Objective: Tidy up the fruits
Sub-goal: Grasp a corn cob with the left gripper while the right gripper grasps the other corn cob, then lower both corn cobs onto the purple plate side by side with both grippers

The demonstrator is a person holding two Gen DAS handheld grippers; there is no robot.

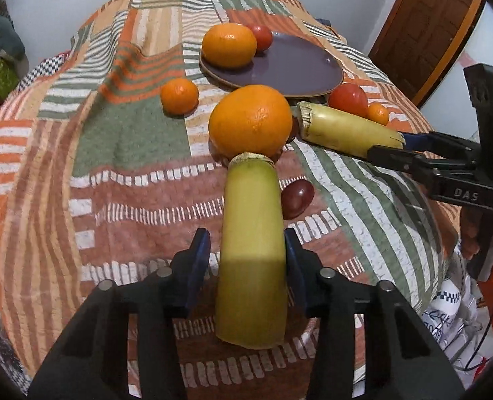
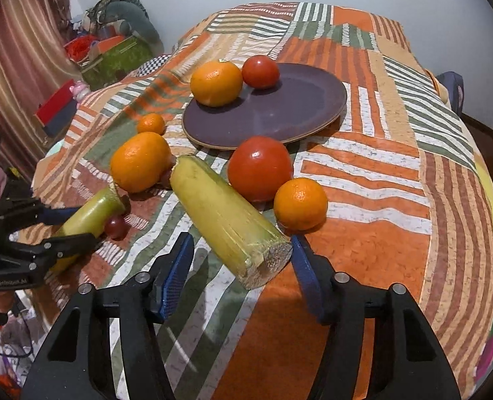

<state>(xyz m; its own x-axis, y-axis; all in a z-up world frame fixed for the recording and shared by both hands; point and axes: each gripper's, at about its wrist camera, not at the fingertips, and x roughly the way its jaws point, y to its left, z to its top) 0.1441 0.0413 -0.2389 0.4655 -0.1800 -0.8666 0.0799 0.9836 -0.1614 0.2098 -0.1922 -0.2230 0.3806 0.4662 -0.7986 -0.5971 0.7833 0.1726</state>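
the left claw (image 1: 248,260) straddles the near piece of yellow-green cane (image 1: 251,250), which lies on the patterned cover (image 1: 129,140) pointing straight away from it. its right pad looks to be against the stalk while a thin gap shows at the left pad, so it is narrowed around the piece but not yet clamped on it. the right claw (image 2: 243,266) is partly open around the cut near end of the second cane piece (image 2: 226,210), which lies slanted across its line; a clear gap shows at the left pad, and the right pad sits at the edge of the cut end, so nothing is held there either.

to do this step well, i'd say each claw should settle lower so the pads meet the round flanks squarely, not the top curve, then close firmly. the right claw would grip better turned to match the slant.

just beyond the left claw's cane tip sits a big orange (image 1: 251,121), touching it, with a dark grape (image 1: 296,198) beside the stalk; lifting straight up avoids nudging either. farthest off, the purple plate (image 1: 296,66) already carries an orange (image 1: 229,45) and a tomato (image 1: 261,36).
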